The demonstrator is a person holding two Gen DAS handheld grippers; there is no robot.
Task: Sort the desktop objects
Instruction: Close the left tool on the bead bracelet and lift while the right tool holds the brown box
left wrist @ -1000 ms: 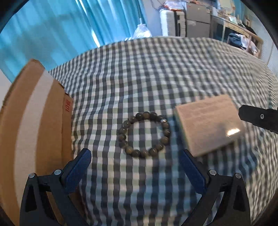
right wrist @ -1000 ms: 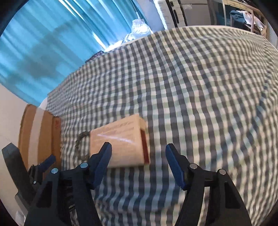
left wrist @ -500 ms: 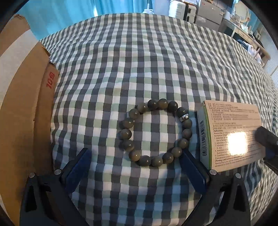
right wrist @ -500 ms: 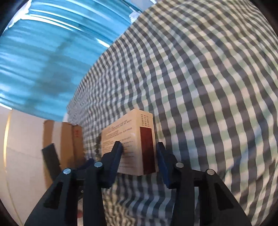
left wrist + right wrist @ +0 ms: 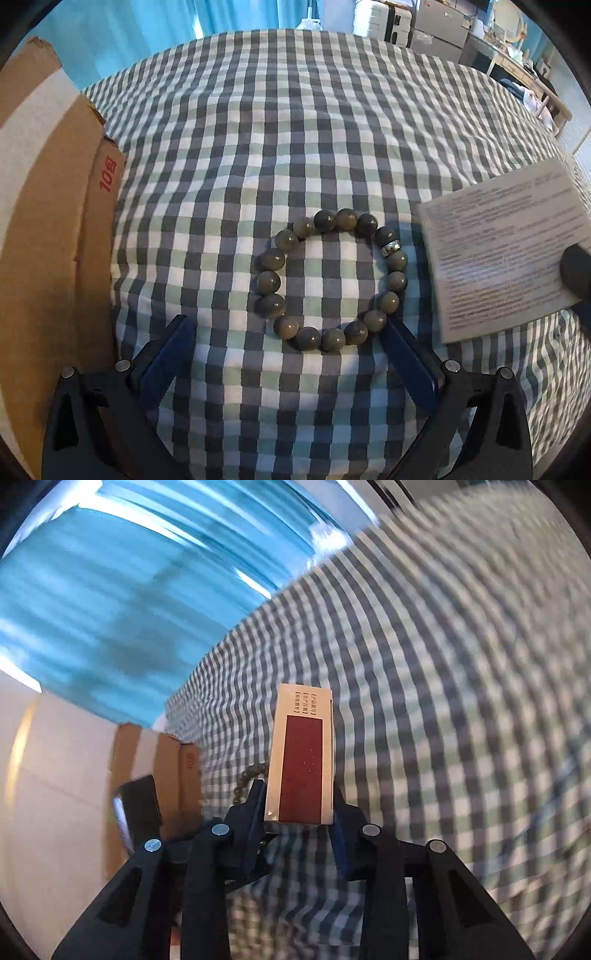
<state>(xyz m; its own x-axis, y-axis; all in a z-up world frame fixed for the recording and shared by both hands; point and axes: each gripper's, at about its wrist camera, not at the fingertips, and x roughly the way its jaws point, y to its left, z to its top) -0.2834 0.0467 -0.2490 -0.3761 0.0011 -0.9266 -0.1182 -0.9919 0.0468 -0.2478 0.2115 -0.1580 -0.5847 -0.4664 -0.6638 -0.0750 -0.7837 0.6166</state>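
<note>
While the left gripper [image 5: 288, 343] fingers spread wide around the bracelet [image 5: 332, 280], right gripper [image 5: 299, 812] fingers clamp the box [image 5: 301, 753].

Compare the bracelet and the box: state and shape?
The bracelet lies flat on the checked cloth, ungripped, between the open left tongs; the box is clamped in the right tongs and looks lifted off the cloth. The bracelet is a ring of round dark beads; the box is a flat-sided carton with printed text and a red panel. Both sit right of the cardboard box.
</note>
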